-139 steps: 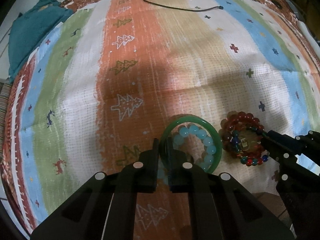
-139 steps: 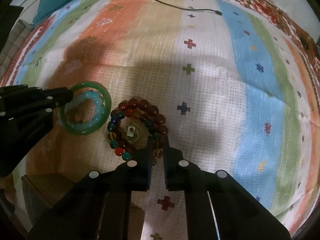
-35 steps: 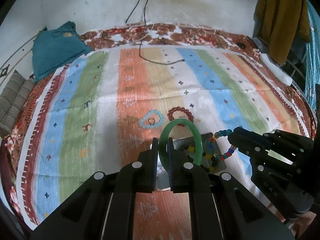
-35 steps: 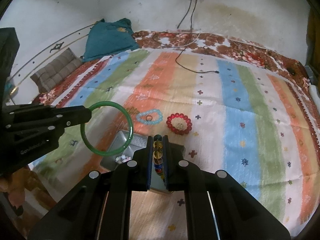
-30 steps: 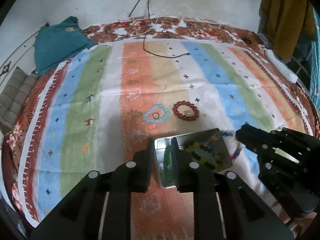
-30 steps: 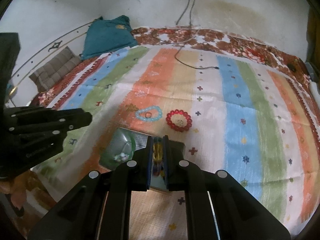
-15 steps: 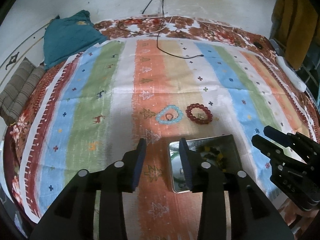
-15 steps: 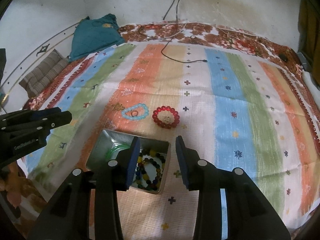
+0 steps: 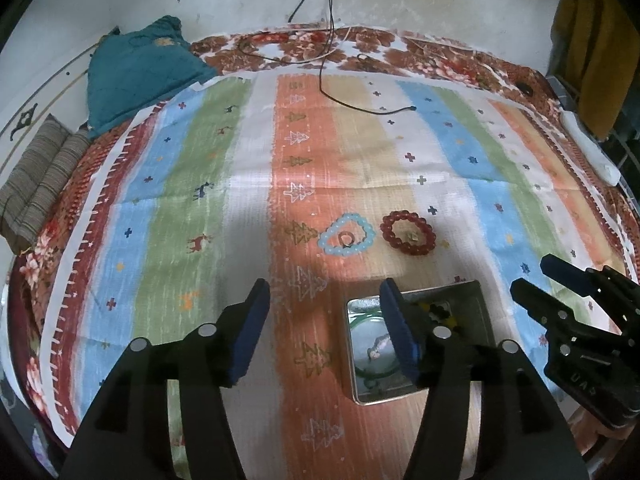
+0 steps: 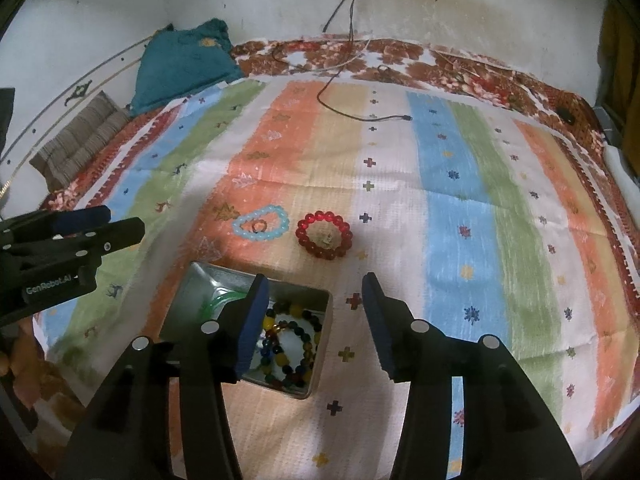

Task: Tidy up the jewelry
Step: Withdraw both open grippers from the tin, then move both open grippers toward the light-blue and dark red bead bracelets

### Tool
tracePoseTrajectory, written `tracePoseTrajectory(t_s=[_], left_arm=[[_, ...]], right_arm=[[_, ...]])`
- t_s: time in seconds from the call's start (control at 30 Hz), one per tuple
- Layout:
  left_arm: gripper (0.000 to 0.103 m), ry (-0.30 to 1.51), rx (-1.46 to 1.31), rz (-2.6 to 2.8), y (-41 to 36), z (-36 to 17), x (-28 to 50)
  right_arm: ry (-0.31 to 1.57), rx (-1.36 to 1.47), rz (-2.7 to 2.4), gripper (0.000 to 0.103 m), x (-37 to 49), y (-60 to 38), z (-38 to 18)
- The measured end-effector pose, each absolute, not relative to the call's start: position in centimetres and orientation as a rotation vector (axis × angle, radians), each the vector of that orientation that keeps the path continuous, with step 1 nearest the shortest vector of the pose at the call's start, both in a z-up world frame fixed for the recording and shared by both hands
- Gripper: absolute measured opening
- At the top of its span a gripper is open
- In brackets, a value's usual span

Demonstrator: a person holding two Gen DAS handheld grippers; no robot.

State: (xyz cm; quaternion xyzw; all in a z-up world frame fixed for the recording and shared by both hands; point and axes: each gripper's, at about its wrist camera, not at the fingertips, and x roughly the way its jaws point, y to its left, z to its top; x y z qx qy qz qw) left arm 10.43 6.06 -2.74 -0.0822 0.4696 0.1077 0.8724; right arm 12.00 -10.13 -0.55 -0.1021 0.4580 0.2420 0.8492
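Both claws, the left claw (image 9: 325, 306) and the right claw (image 10: 313, 300), now gape apart, empty, having dropped the green bangle (image 9: 370, 350) and multicoloured bead bracelet (image 10: 291, 346) into the metal tin (image 10: 320, 364). Far of it, the blue bracelet (image 10: 261, 223) and red bracelet (image 10: 324, 235) remain on the bedspread (image 10: 460, 208), likely next.

Your two wrist cameras looked down and forward from well above the metal tin (image 9: 416, 394) (image 10: 320, 360), the left from the tin's left side, the right from its right, and both took in the tin and the striped cloth (image 9: 360, 152) (image 10: 400, 184) beyond.
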Motion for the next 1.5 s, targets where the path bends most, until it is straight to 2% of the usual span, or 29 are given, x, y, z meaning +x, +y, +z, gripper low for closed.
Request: tracePoseTrajectory(t_s=[0.13, 0.2, 0.47, 0.67, 0.73, 0.93, 1.13, 1.5], left_arm=[[0.066, 1.002, -0.155, 0.236, 6.2, -3.3, 11.4], [0.067, 1.018, -0.144, 0.247, 6.4, -3.7, 12.0], [0.071, 1.058, -0.122, 0.257, 7.0, -4.6, 13.6], [0.077, 1.066, -0.141, 0.267, 7.8, -5.1, 14.8], [0.082, 1.068, -0.138, 0.271, 7.9, -5.3, 15.4], [0.086, 1.102, -0.124, 0.283, 8.3, -6.4, 16.6], [0.096, 1.113, -0.119, 0.276, 8.6, -7.3, 17.6], [0.097, 1.164, -0.136, 0.277, 9.7, -9.3, 19.1]], right_arm=[[0.975, -0.240, 0.509, 0.056, 12.9, -9.6, -0.9], [0.978, -0.242, 0.508, 0.064, 13.3, -9.4, -1.0], [0.992, -0.255, 0.514, 0.074, 14.4, -8.8, -1.2], [1.018, -0.238, 0.492, 0.077, 15.6, -9.0, -1.8], [1.021, -0.242, 0.481, 0.077, 16.1, -9.0, -1.9], [1.055, -0.233, 0.448, 0.078, 18.1, -9.1, -2.9], [1.081, -0.229, 0.441, 0.084, 19.5, -8.9, -3.9], [1.135, -0.216, 0.440, 0.093, 21.7, -8.6, -5.8]])
